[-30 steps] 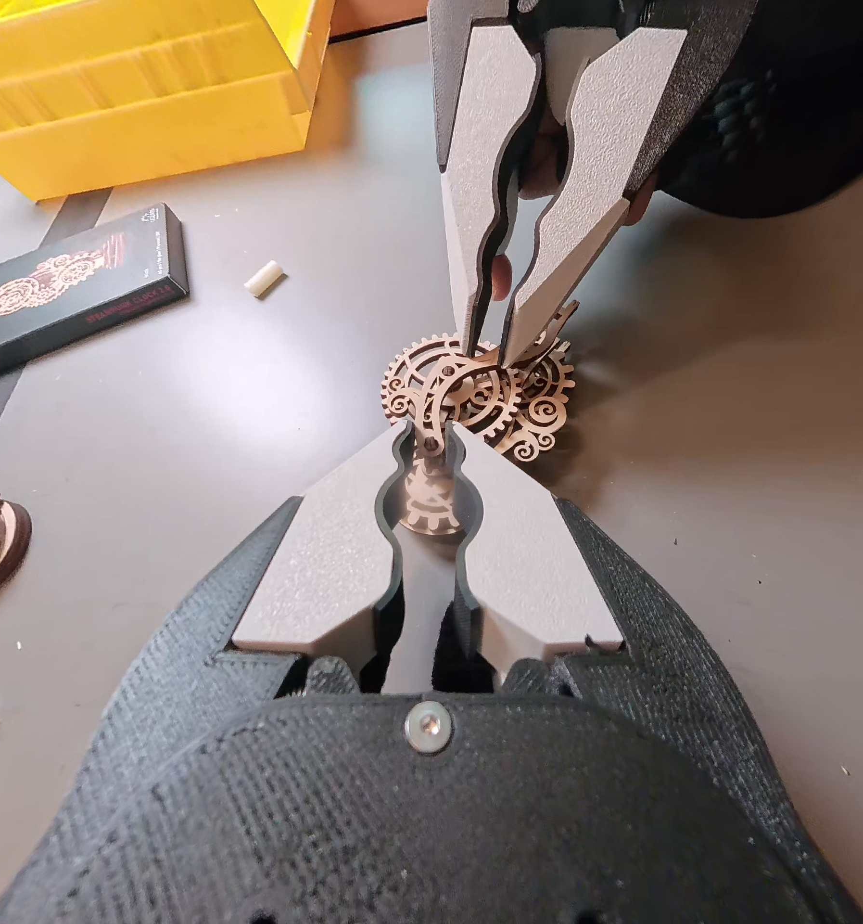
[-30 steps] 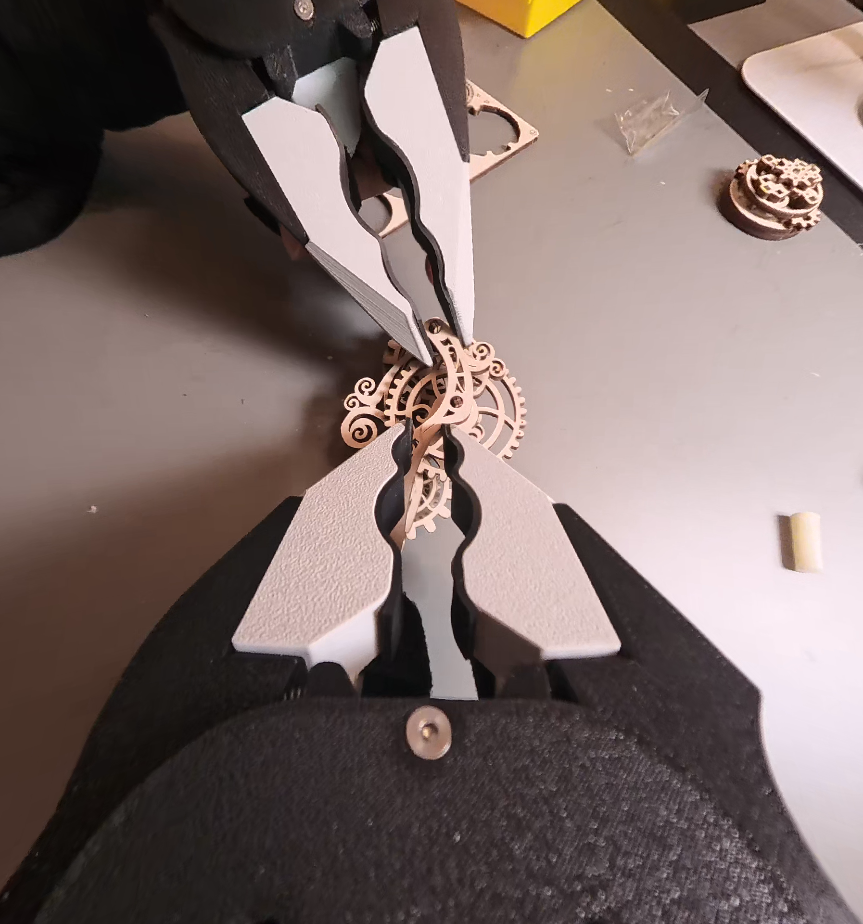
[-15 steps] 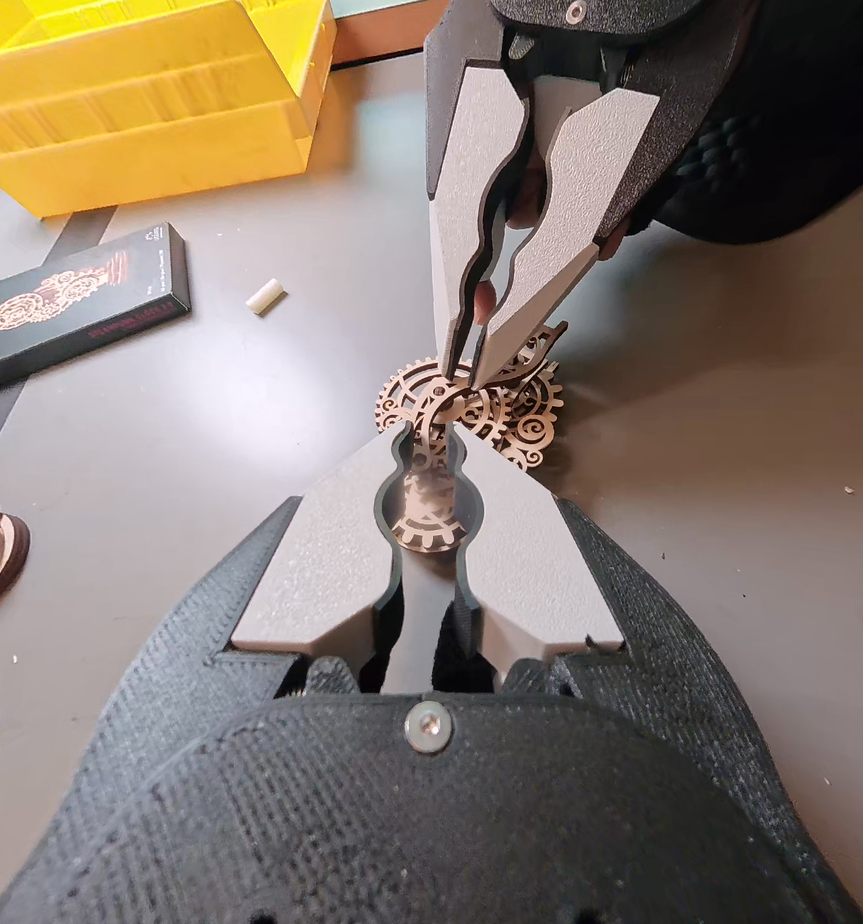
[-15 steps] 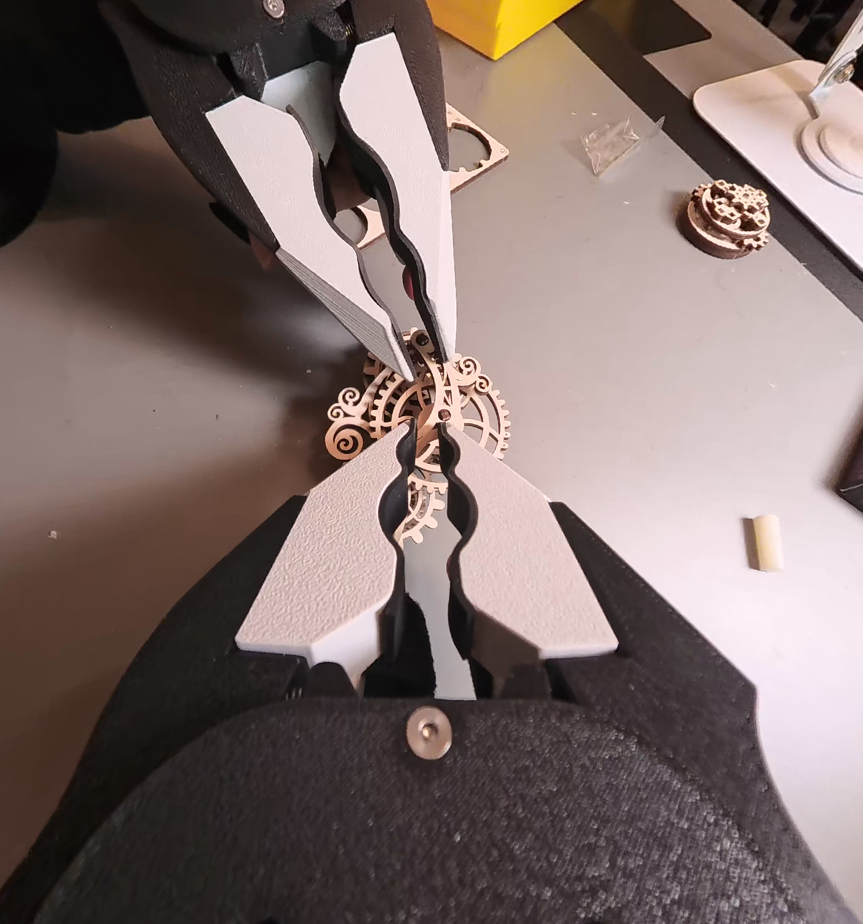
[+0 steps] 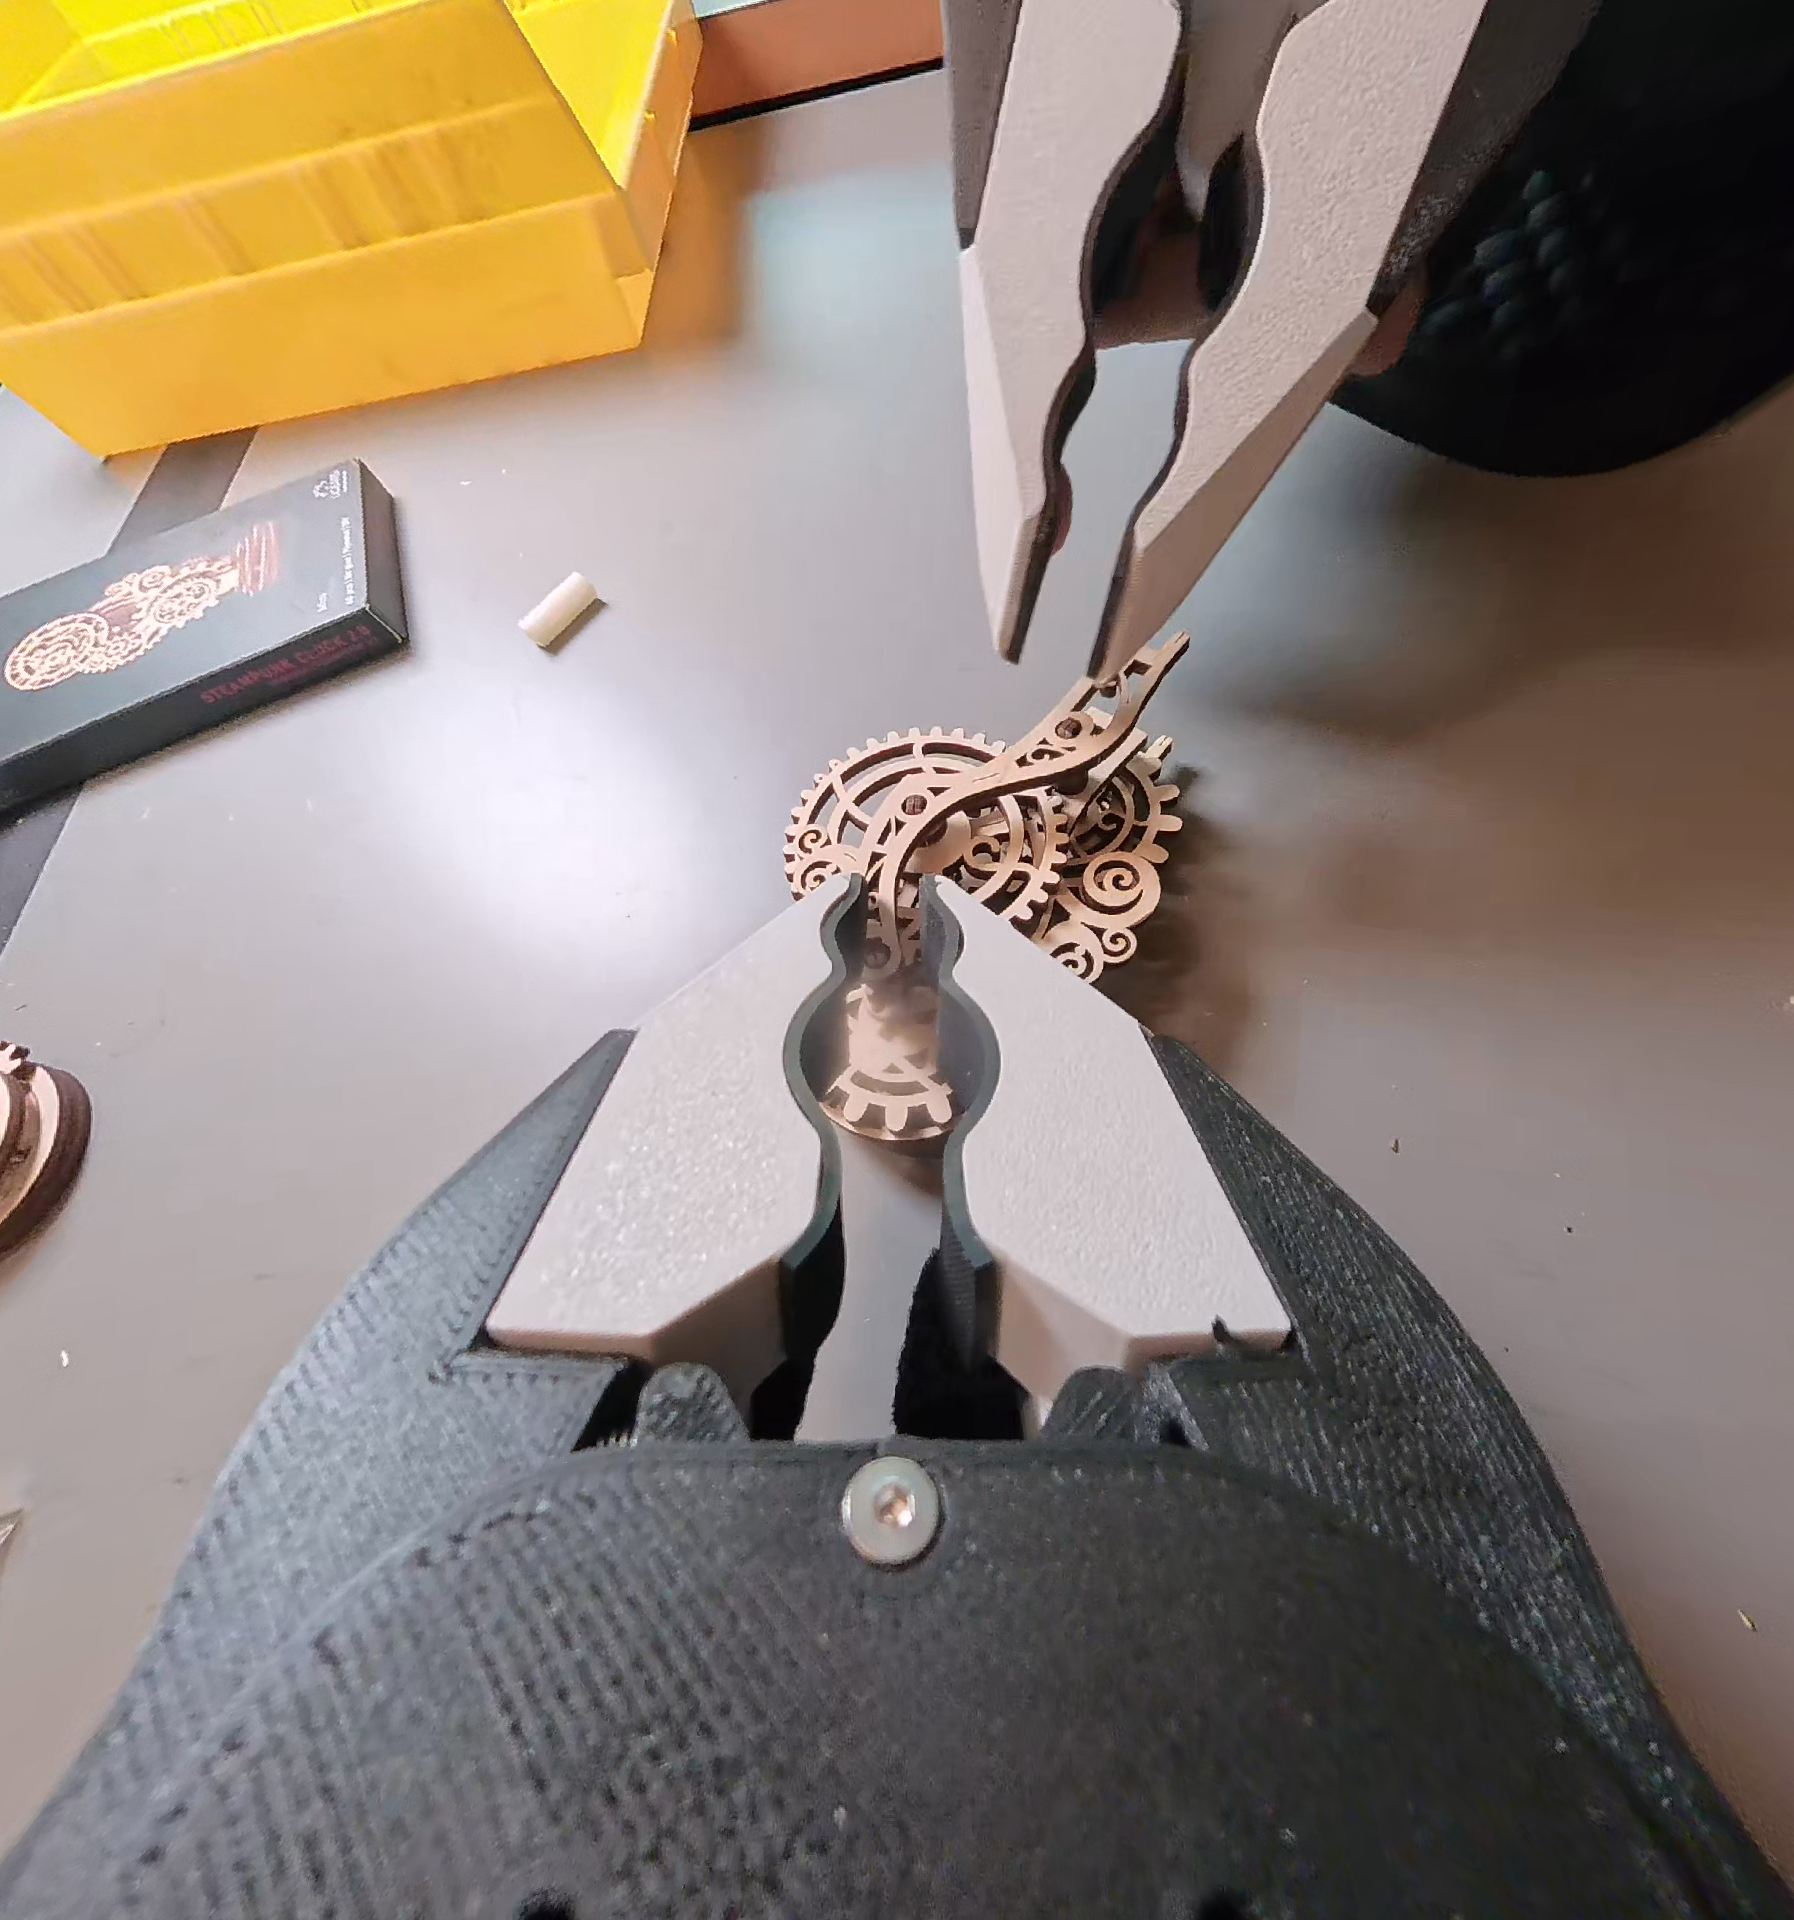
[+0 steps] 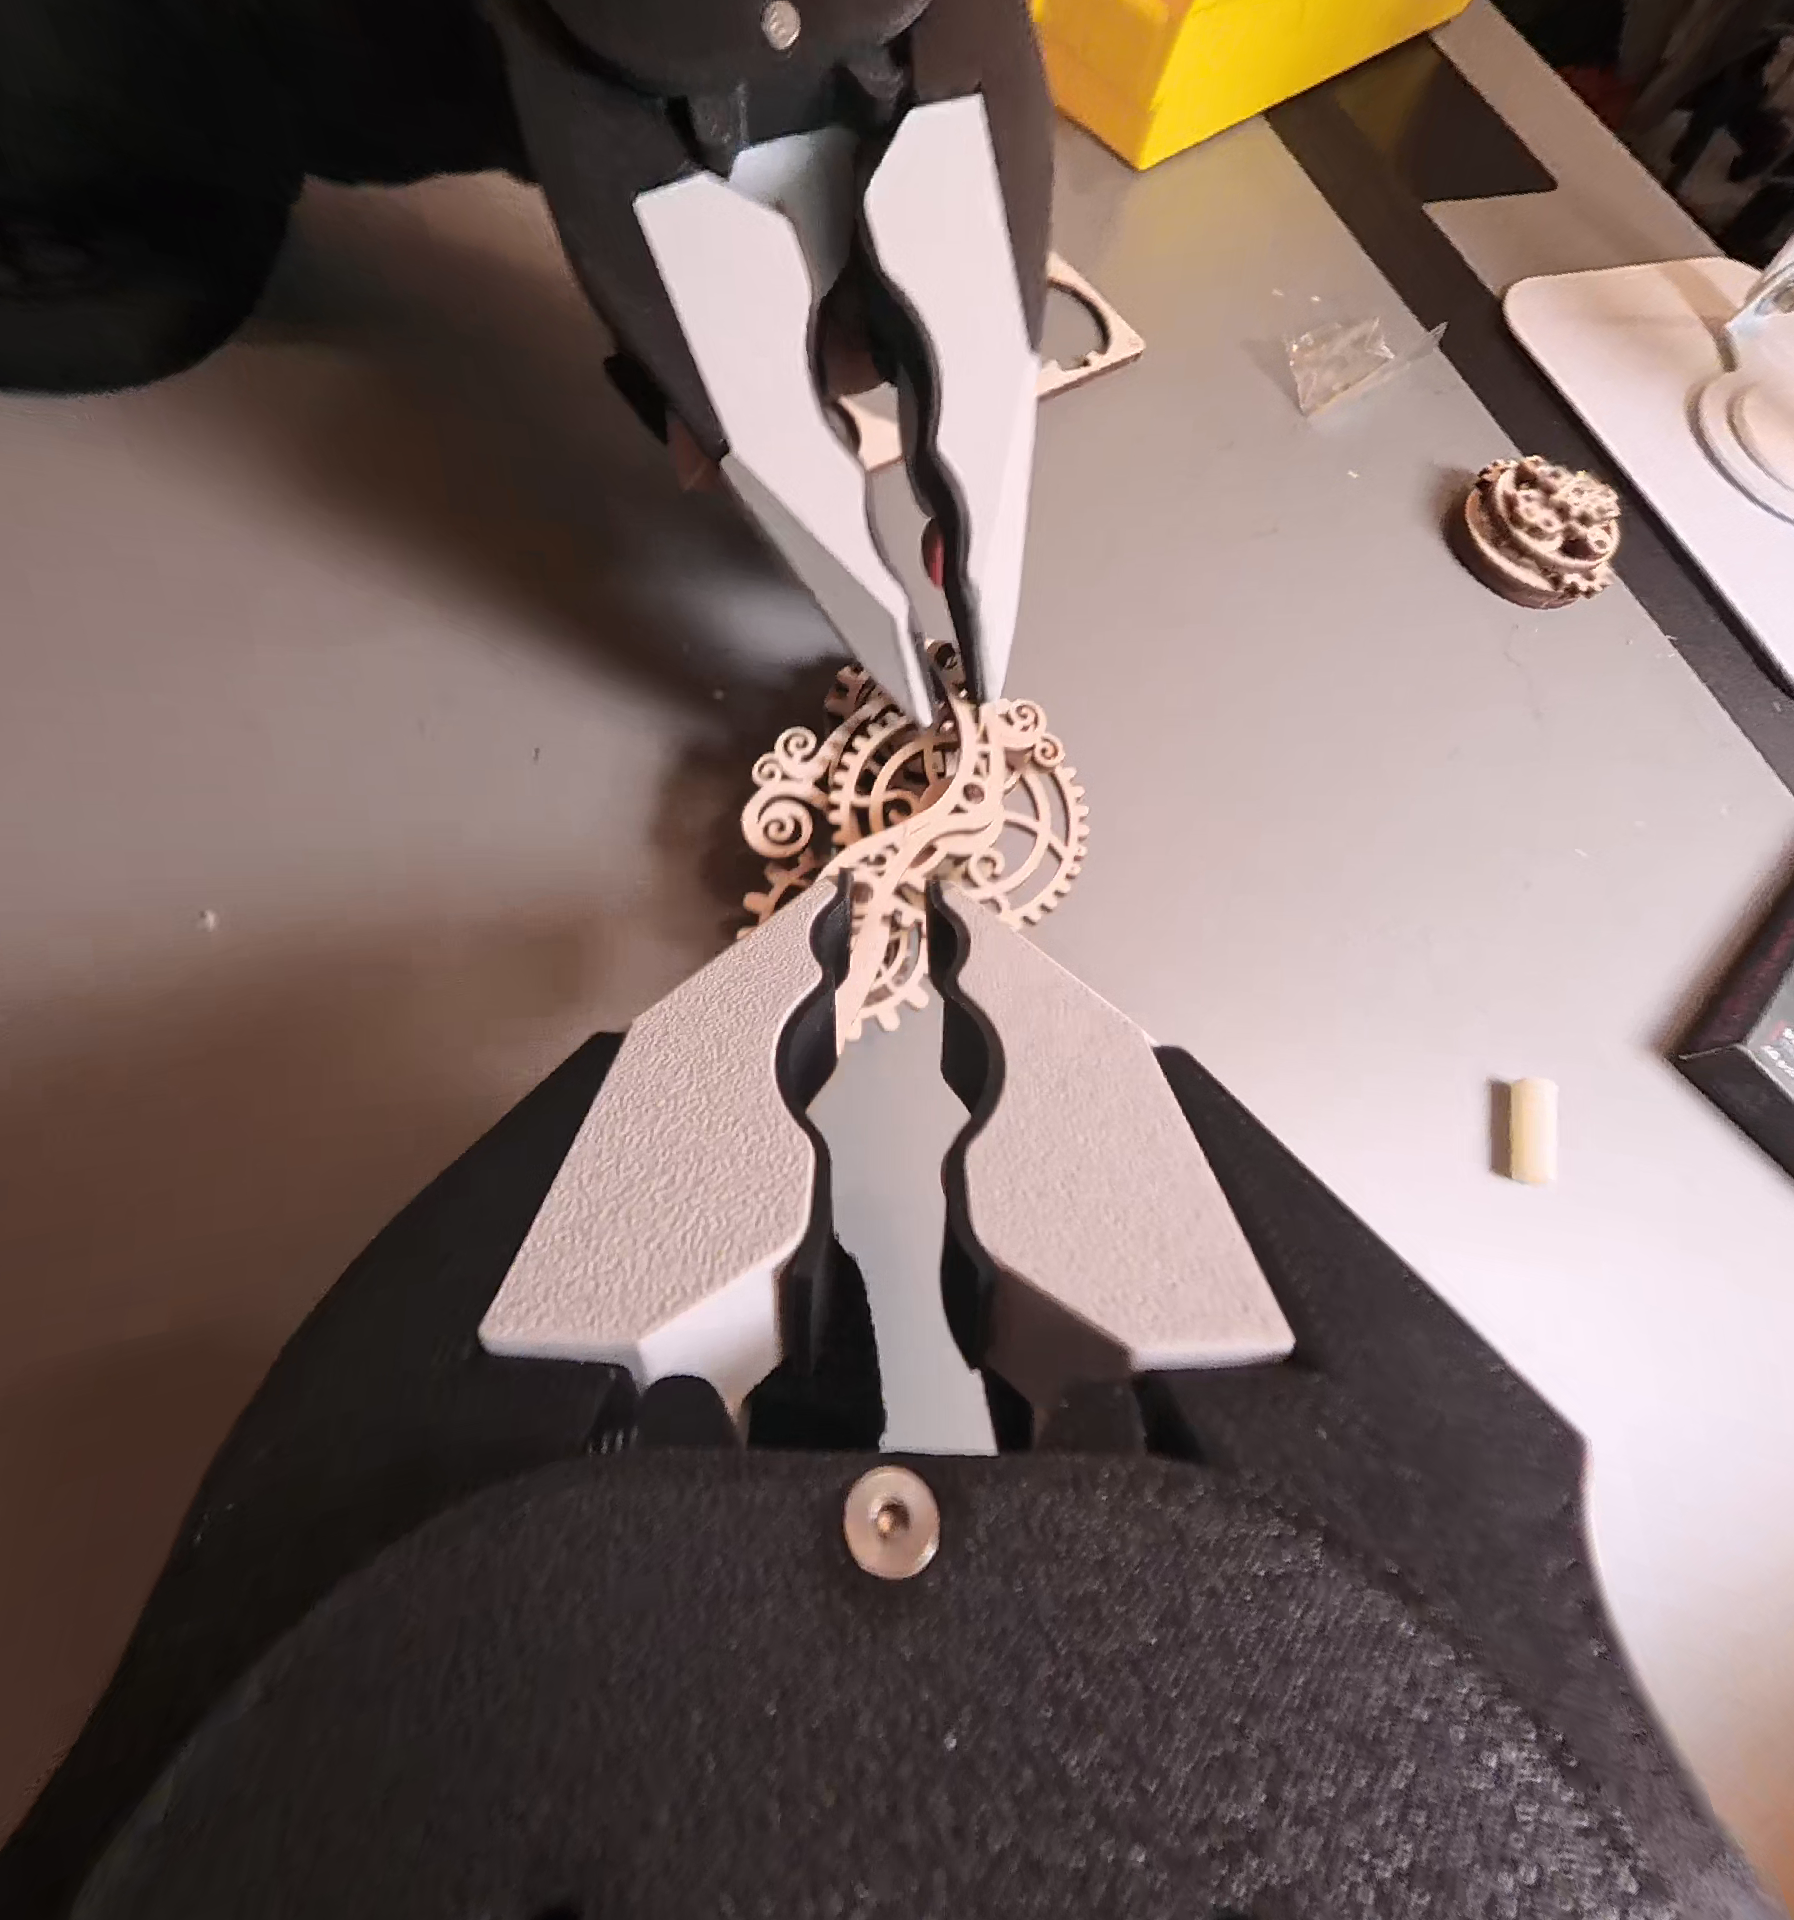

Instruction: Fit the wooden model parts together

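Left tongs (image 5: 891,894) clamp the curved wooden arm (image 5: 986,790) over the gear assembly (image 5: 1080,862); right tongs (image 5: 1054,655) stand apart. Twisting could snap the arm, perhaps unseat its pegs.

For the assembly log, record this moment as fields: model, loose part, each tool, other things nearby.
model: flat light wooden gear-and-scroll assembly, lying on grey table
part: curved S-shaped wooden arm, tilted up over it
left tool: closed around arm's near end
right tool: open, one finger touching arm's far tip
nearby: yellow plastic bin; black printed box; small white cylinder; dark round wooden gear stack
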A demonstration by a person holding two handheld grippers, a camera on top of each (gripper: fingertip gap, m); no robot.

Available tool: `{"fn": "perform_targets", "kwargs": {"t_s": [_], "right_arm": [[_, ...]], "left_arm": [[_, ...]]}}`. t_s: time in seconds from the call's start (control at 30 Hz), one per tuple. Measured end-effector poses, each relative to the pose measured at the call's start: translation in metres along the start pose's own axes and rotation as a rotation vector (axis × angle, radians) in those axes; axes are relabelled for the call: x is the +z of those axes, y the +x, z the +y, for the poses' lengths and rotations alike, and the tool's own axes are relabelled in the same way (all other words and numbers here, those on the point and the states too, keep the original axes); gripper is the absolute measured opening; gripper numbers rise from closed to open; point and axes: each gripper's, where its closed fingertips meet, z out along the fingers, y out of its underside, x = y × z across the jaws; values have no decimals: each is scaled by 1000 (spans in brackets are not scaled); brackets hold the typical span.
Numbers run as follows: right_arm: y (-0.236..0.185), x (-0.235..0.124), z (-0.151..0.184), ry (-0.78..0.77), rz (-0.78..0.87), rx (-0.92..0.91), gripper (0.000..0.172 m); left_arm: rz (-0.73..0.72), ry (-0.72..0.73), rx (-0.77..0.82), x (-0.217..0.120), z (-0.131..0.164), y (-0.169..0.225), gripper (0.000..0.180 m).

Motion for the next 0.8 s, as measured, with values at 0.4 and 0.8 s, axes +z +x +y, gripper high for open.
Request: {"fn": "perform_targets", "kwargs": {"t_s": [0.4,0.8], "right_arm": [[-11,9,9,-71,6,-64,6],[-9,-2,36,-112,-100,86,51]], "left_arm": [[1,6,7,-1,-1,0,9],[7,103,-45,-19,-14,-10,42]]}}
